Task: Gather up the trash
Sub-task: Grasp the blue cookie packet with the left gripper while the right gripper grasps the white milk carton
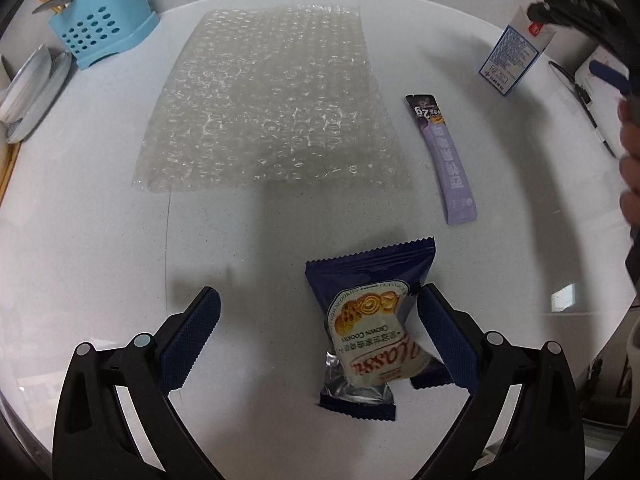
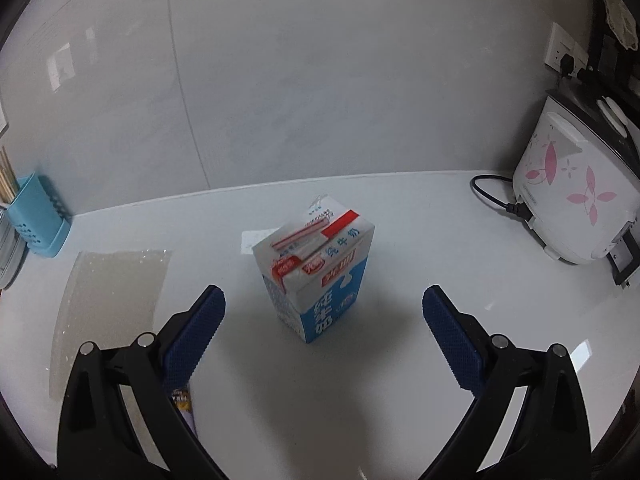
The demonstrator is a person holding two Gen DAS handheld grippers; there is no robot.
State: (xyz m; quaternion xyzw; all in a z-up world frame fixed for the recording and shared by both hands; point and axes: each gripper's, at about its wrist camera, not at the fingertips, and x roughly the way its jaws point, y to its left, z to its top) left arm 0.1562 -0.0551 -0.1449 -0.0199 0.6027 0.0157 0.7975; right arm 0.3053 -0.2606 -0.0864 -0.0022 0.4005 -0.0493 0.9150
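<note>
Plainly, the left gripper (image 1: 318, 334) is spread wide, grasping nothing; the cookie packet (image 1: 366, 332) lies between its jaws, hard against the right pad (image 1: 448, 340) and well off the left one. Closing from here could shove the slick packet sideways or pinch only a corner. The right gripper (image 2: 324, 336) is likewise spread, empty, with the milk carton (image 2: 316, 272) standing just ahead on the counter (image 2: 420, 240); a lopsided close could tip it, and it may leak if not empty. Further out lie bubble wrap (image 1: 264, 100) and a purple sachet (image 1: 448, 156). A blue holder (image 1: 102, 28) keeps chopsticks, perhaps a spoon too.
</note>
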